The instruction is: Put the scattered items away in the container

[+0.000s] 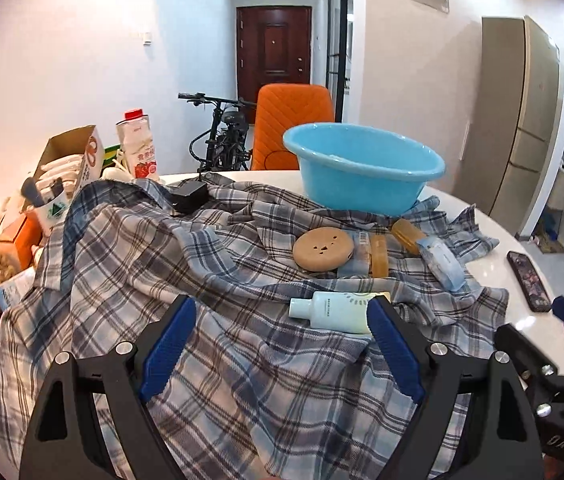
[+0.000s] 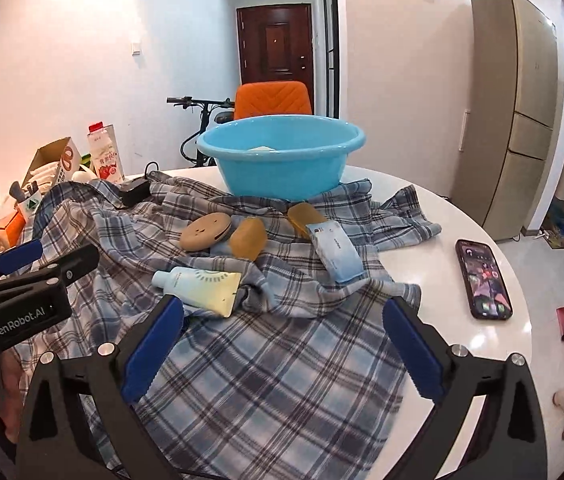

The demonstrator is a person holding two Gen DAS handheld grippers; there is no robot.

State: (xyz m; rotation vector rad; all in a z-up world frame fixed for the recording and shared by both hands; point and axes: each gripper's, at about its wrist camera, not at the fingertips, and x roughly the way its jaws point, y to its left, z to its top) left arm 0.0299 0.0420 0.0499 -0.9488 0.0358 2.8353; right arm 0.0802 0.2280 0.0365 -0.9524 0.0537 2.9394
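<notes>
A blue plastic basin (image 1: 362, 168) (image 2: 282, 156) stands on a plaid shirt (image 1: 202, 280) (image 2: 282, 340) on a white round table. In front of it lie a round tan disc (image 1: 322, 249) (image 2: 205, 232), two amber soap bars (image 1: 406, 234) (image 2: 248, 238), a pale blue wipes pack (image 1: 442, 262) (image 2: 336, 252) and a pale tube (image 1: 334, 312) (image 2: 202, 284). My left gripper (image 1: 282, 320) is open and empty, its right finger beside the tube. My right gripper (image 2: 282, 324) is open and empty, just short of the tube.
A phone (image 2: 482, 278) (image 1: 528, 280) lies on the bare table at the right. A black charger (image 1: 188, 196) (image 2: 134, 192) rests on the shirt. Cartons, a milk box (image 1: 138, 148) and snack bags crowd the left. An orange chair (image 1: 294, 120) stands behind.
</notes>
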